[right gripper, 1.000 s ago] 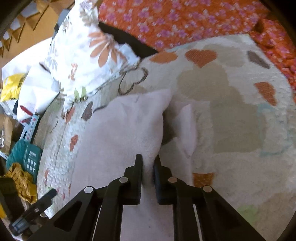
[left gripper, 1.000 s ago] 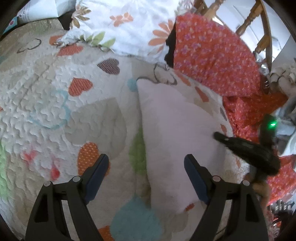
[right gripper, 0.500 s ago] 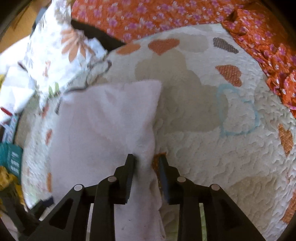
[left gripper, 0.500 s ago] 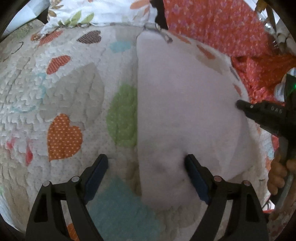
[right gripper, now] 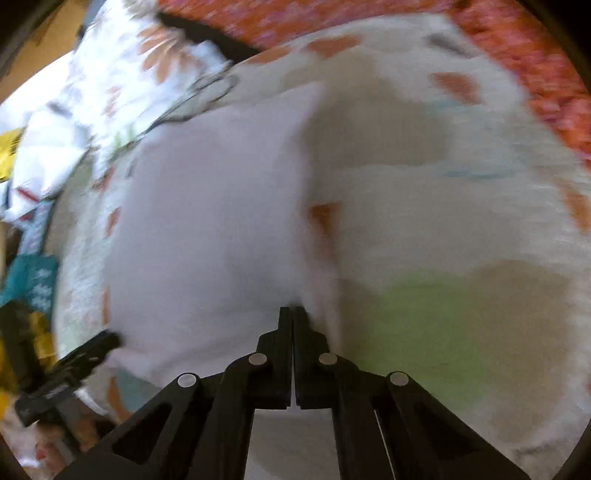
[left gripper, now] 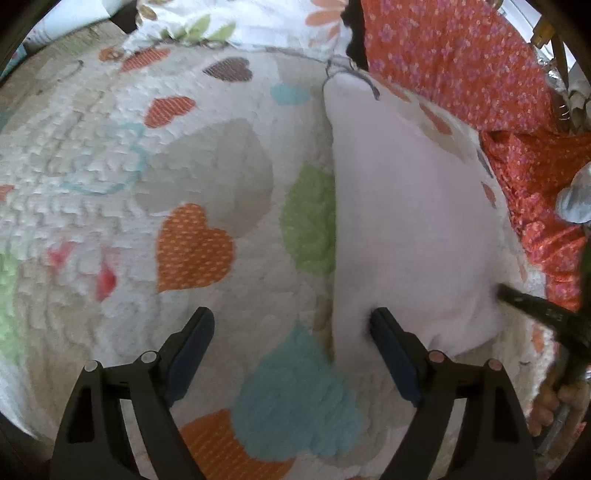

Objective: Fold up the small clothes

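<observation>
Fingers of the left gripper [left gripper: 291, 326] stand spread wide over the heart-print quilt [left gripper: 155, 206], the right one pressing the near edge of the white cloth [left gripper: 402, 225]. The right gripper [right gripper: 293, 314] has its fingers pressed together at the cloth's near edge; whether fabric is pinched between them cannot be told. The cloth lies flat, long axis running away toward the floral pillow [left gripper: 258, 22] and orange fabric [left gripper: 461, 59].

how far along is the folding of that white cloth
Looks partly done: the white fleecy cloth lies as a long folded panel on the heart-patterned quilt. In hand: the right claw is shut at its near edge; the left claw is open, one finger on the cloth. Left: probably another fold crosswise.
</observation>
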Available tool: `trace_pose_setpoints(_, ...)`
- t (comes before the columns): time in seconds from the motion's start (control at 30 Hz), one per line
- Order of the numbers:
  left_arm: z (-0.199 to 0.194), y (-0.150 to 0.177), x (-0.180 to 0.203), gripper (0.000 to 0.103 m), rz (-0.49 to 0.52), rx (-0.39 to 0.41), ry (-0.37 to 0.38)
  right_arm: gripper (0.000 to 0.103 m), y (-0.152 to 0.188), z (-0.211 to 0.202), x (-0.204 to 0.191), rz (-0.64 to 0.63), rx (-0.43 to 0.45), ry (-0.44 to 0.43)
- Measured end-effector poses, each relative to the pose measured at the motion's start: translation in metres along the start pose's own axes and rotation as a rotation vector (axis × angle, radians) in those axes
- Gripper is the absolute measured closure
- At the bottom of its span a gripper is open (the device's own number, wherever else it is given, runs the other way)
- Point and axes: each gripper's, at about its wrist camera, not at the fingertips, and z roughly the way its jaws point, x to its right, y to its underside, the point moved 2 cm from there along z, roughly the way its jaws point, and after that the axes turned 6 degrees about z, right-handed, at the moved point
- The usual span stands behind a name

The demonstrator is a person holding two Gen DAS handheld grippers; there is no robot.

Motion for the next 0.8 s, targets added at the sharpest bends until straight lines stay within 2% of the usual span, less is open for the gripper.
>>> trace_pose_setpoints(0.03,-0.003,0.002,0.000,0.017,0.014,0.012,-0.026,0.093,0.005,-0.011,0.004,-0.015,0.057,0.052)
trace_pose_setpoints(0.07,-0.003,0.003,0.002,0.017,0.033,0.013,-0.046,0.093,0.010,-0.020,0.005,-0.025,0.092,0.039)
trace_pose_setpoints(0.1,0.001,0.005,0.003,0.017,0.060,-0.004,-0.081,0.093,0.016,-0.026,0.003,-0.015,0.084,-0.061)
trace_pose_setpoints(0.17,0.014,0.013,0.004,0.017,0.085,-0.059,-0.129,0.091,0.024,-0.028,-0.004,-0.007,0.063,-0.179)
trace_pose_setpoints(0.2,0.014,0.018,0.001,0.017,0.086,-0.062,-0.142,0.090,0.029,-0.023,-0.010,-0.018,0.037,-0.202)
trace_pose_setpoints(0.27,0.011,0.019,0.003,0.017,0.109,-0.028,-0.163,0.083,0.036,-0.001,-0.022,-0.053,-0.037,-0.134)
trace_pose_setpoints(0.3,0.007,0.021,0.004,0.017,0.110,-0.009,-0.162,0.083,0.039,0.008,-0.025,-0.072,-0.059,-0.095)
trace_pose_setpoints(0.37,-0.004,0.025,0.003,0.017,0.102,0.034,-0.150,0.083,0.038,0.001,-0.031,-0.093,-0.017,-0.058)
trace_pose_setpoints(0.4,-0.014,0.027,0.003,0.017,0.104,0.070,-0.155,0.082,0.039,-0.006,-0.037,-0.120,0.014,-0.027)
trace_pose_setpoints(0.43,-0.022,0.029,0.005,0.017,0.109,0.108,-0.168,0.073,0.041,-0.012,-0.041,-0.136,0.046,-0.001)
trace_pose_setpoints(0.47,-0.034,0.031,0.006,0.017,0.117,0.159,-0.190,0.059,0.044,-0.018,-0.043,-0.146,0.078,0.035)
trace_pose_setpoints(0.5,-0.049,0.033,0.009,0.017,0.129,0.229,-0.227,0.054,0.046,-0.023,-0.046,-0.145,0.103,0.064)
trace_pose_setpoints(0.57,-0.074,0.038,0.012,0.016,0.140,0.346,-0.316,0.051,0.046,-0.028,-0.049,-0.130,0.126,0.066)
trace_pose_setpoints(0.63,-0.104,0.043,0.016,0.004,0.137,0.488,-0.424,0.051,0.051,-0.035,-0.054,-0.114,0.151,0.061)
trace_pose_setpoints(0.73,-0.139,0.054,0.018,0.000,0.117,0.645,-0.468,0.046,0.060,-0.050,-0.048,-0.111,0.206,0.089)
trace_pose_setpoints(0.8,-0.153,0.055,0.018,0.000,0.106,0.664,-0.471,0.044,0.065,-0.058,-0.052,-0.112,0.248,0.114)
